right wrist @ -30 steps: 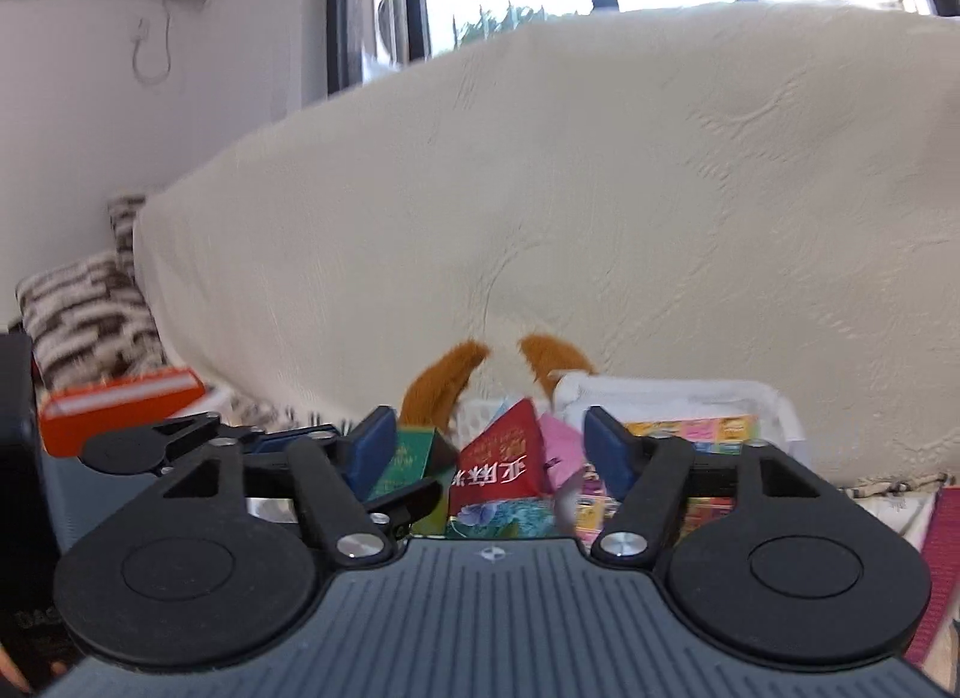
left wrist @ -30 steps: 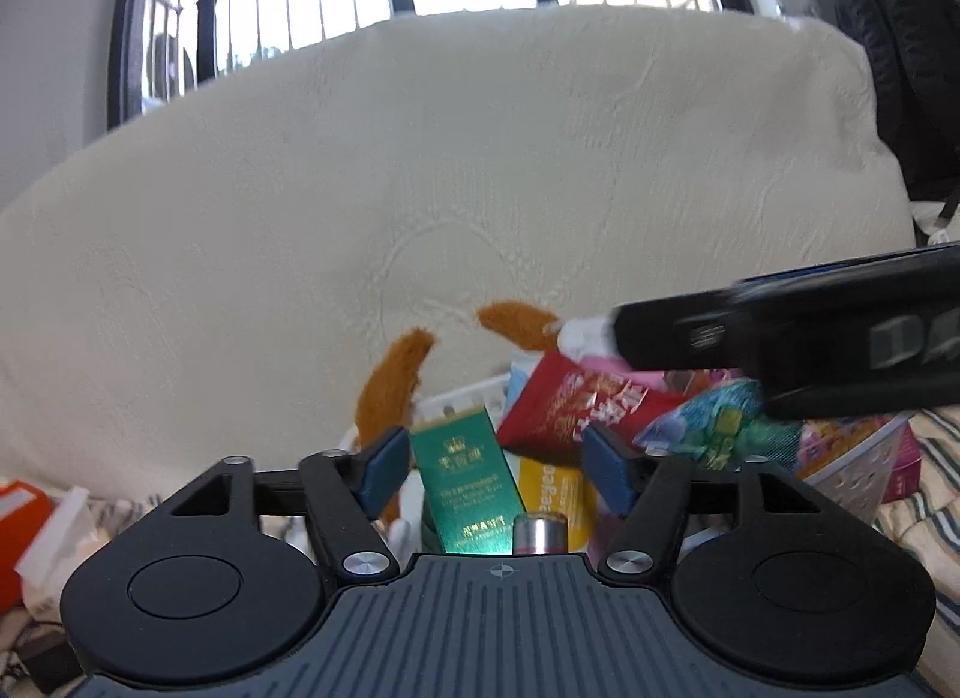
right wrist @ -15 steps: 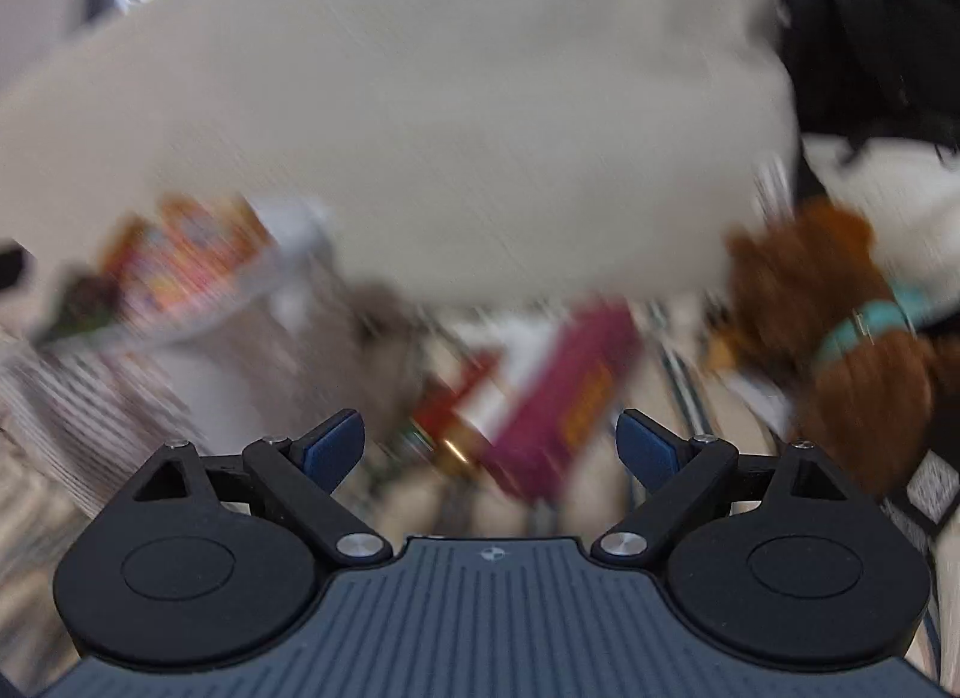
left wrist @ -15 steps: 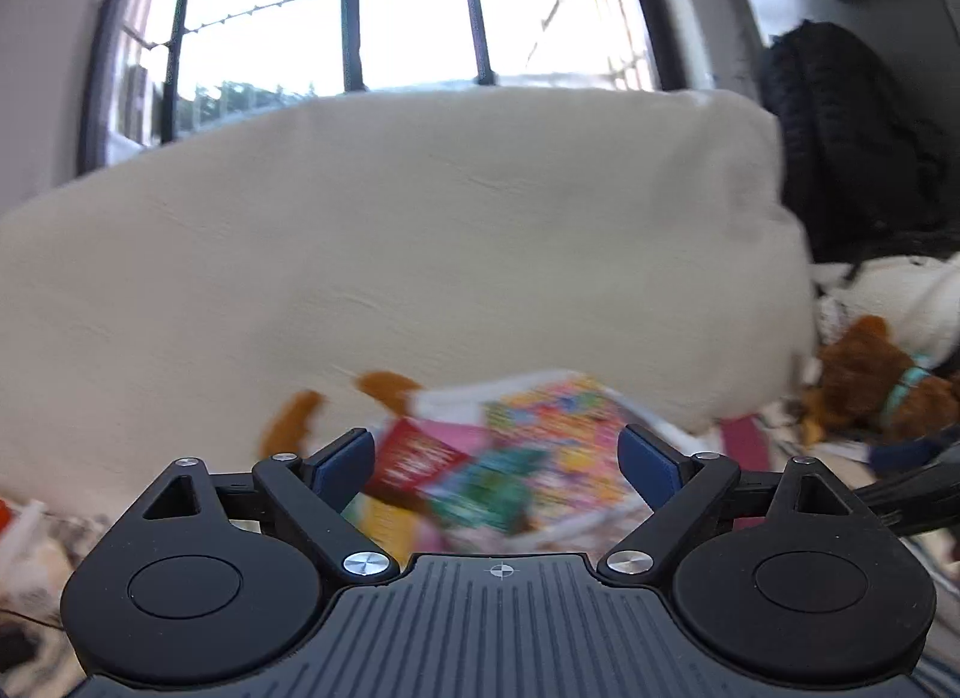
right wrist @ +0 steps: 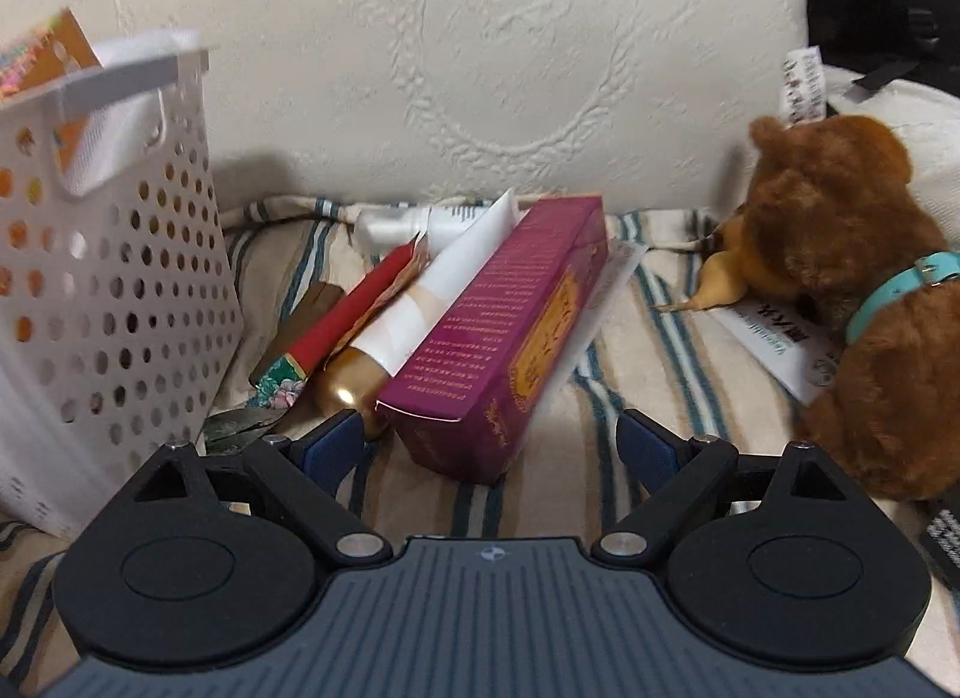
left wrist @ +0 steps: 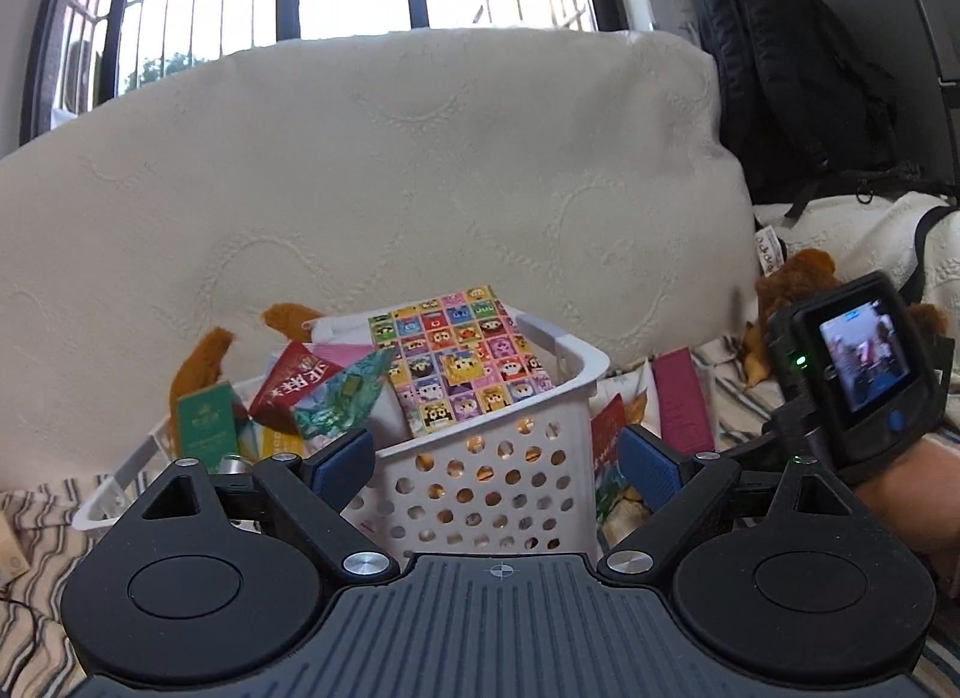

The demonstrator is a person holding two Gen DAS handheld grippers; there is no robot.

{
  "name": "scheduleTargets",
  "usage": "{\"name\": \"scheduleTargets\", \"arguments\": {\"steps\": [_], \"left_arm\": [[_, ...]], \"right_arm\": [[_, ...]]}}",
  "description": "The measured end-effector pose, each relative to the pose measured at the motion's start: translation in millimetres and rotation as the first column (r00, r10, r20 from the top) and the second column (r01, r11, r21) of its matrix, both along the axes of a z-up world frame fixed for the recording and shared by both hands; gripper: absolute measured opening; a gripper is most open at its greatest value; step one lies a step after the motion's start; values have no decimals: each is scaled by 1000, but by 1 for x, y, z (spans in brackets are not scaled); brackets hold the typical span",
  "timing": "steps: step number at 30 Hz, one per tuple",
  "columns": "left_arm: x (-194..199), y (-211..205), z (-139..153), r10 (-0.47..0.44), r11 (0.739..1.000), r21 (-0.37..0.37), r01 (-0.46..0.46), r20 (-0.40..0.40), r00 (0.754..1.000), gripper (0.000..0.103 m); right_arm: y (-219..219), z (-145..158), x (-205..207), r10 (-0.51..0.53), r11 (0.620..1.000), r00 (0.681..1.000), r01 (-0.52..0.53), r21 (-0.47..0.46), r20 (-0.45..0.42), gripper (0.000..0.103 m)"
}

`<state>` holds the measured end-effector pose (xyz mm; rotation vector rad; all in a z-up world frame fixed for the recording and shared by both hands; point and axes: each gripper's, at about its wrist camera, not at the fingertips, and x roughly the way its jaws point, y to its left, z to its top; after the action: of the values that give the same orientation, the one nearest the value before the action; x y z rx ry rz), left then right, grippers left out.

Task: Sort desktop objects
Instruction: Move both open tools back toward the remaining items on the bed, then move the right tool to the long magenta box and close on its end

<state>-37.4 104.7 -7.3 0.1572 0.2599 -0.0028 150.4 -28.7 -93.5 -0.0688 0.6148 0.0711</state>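
Note:
A white perforated basket (left wrist: 558, 362) holds a green box (left wrist: 204, 419), a red packet (left wrist: 297, 383), a teal packet (left wrist: 336, 401) and a colourful pixel-pattern book (left wrist: 462, 365). My left gripper (left wrist: 495, 461) is open in front of the basket wall, nothing between its fingers. In the right wrist view a magenta box (right wrist: 504, 326) lies on the striped cloth beside a cream tube with a gold cap (right wrist: 414, 308), a red packet (right wrist: 348, 314) and a white tube (right wrist: 414, 227). My right gripper (right wrist: 489, 443) is open just short of the magenta box's near end. The basket (right wrist: 120, 254) stands to its left.
A brown plush dog with a teal collar (right wrist: 852, 290) sits at the right on a white leaflet (right wrist: 774, 338). A big cream pillow (left wrist: 390, 176) backs the scene; a black backpack (left wrist: 792, 80) hangs at the right. The other hand's wrist bears a small screen device (left wrist: 858, 368).
Both grippers opened wider. The right one swung right and down from the basket to the magenta box pile. The left one shifted right and back, so the basket's front wall now shows.

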Motion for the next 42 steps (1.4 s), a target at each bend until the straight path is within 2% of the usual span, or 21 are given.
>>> {"name": "scheduleTargets", "arguments": {"steps": [8,12,15,17,20,21,24,27,30,32,34,37,42], "left_arm": [[5,4,-5,8,1000,-18,-8,-15,1000,95],[3,3,-4,1,1000,-22,-2,-9,1000,95],[2,-1,-1,-12,1000,-22,12,4,1000,95],[1,-6,2,-25,999,-20,25,12,1000,95],[1,-15,3,-46,999,-22,47,17,999,96],[2,-18,3,-54,998,-23,55,17,998,96],[5,-30,2,-77,997,-16,77,14,997,96],[9,-42,2,-101,995,-5,101,7,995,96],[11,-51,2,-115,993,6,115,1,993,96],[14,-55,0,-120,993,16,120,-9,993,96],[17,-58,-3,-120,992,27,121,-20,993,96],[24,-60,-6,-116,993,18,117,-35,993,96],[35,-65,-6,-140,990,-15,139,-49,989,96]], "right_arm": [[1,-10,24,-47,999,999,48,2,-27,97],[-13,-8,20,-77,996,997,78,32,-23,97],[-36,-6,12,-100,991,994,103,82,-32,94],[-58,-3,7,-152,982,988,155,107,-30,92],[-95,0,2,-243,951,967,252,181,-71,87],[-102,1,0,-245,946,966,256,197,-77,83],[-102,8,-6,-165,968,986,166,189,-23,85],[-85,11,0,-83,993,997,83,87,-4,88],[-77,4,12,-18,1000,1000,18,21,-14,88],[-77,-3,24,-2,1000,999,2,0,-45,82],[-78,-10,34,-4,1000,996,5,8,-88,59],[-92,-13,38,-9,996,995,18,92,-103,54],[-105,-10,26,55,988,992,-37,151,-117,49]]}}
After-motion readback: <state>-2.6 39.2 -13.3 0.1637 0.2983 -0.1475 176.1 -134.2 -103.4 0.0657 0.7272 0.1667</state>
